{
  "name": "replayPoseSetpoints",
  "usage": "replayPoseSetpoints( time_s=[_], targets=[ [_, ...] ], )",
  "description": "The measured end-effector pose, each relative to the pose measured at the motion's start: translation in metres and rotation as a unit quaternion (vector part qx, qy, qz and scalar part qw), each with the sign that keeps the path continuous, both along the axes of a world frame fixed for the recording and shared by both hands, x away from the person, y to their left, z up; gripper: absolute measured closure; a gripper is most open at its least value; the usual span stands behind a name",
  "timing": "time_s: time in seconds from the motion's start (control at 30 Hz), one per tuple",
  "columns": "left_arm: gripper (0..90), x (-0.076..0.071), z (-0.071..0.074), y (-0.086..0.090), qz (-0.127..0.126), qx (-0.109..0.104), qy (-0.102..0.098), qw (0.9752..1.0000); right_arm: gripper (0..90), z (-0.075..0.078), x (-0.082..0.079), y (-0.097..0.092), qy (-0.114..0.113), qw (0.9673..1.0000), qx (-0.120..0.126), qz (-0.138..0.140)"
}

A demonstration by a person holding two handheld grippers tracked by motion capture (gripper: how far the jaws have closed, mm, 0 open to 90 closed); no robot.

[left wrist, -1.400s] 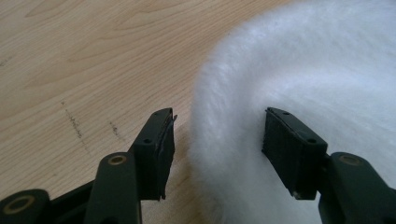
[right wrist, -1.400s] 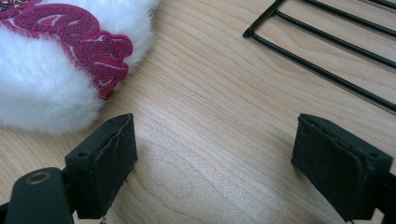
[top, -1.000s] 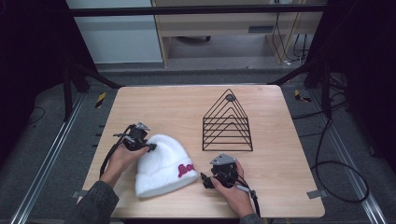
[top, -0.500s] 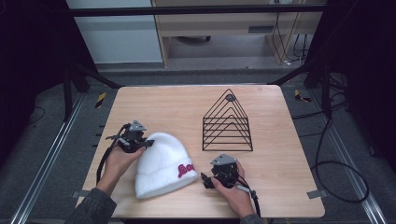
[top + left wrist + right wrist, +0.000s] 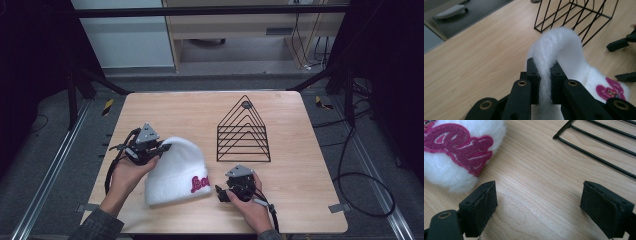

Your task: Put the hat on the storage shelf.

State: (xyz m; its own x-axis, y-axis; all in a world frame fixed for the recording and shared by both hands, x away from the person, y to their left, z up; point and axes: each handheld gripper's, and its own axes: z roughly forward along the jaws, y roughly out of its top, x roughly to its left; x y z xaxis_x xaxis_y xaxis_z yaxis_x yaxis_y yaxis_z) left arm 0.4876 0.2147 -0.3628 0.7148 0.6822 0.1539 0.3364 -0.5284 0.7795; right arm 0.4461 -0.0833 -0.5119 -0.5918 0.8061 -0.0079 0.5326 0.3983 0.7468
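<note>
Now left gripper [image 5: 161, 148] pinches a fold of the white fuzzy knit beanie [image 5: 564, 47], lifted off the wooden table [image 5: 200, 110]. Right gripper [image 5: 539, 207] rests low, jaws wide, empty. Beanie's pink logo [image 5: 610, 90] partly cut off.

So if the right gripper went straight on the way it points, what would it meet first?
Probably bare table: nothing lies between the open jaws of the right gripper. The white hat sits just left, the wire rack to the right.

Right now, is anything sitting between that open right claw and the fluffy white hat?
Nothing visible does. Bare wooden table lies between the right gripper and the white hat. The black wire rack stands off to the other side.
</note>
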Motion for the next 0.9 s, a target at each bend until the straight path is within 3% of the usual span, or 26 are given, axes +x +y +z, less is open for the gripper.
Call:
replayPoseSetpoints(
  time_s=[0.13,0.33,0.37,0.6,0.73,0.9],
  targets=[
    [81.8,-0.005,0.013,-0.003,-0.008,-0.003,-0.014,0.9999,13.7,0.0,0.0,0.0,0.001,1.0,0.001,0.0],
    [81.8,-0.013,0.046,-0.007,-0.021,0.003,-0.046,0.9987,13.7,0.0,0.0,0.0,0.0,1.0,0.0,0.001],
    [81.8,-0.013,0.046,-0.007,-0.021,0.003,-0.046,0.9987,13.7,0.0,0.0,0.0,0.0,1.0,0.0,0.0],
    [81.8,-0.009,0.087,-0.014,-0.028,0.026,-0.077,0.9963,13.7,0.0,0.0,0.0,-0.001,1.0,-0.001,0.0],
    [81.7,-0.002,0.104,-0.015,-0.038,0.03,-0.08,0.9957,13.7,0.0,0.0,0.0,0.0,1.0,-0.001,0.0],
    [81.7,0.002,0.124,-0.015,-0.045,0.009,-0.09,0.9949,13.7,0.0,0.0,0.0,0.0,1.0,-0.001,0.0]
  ],
)
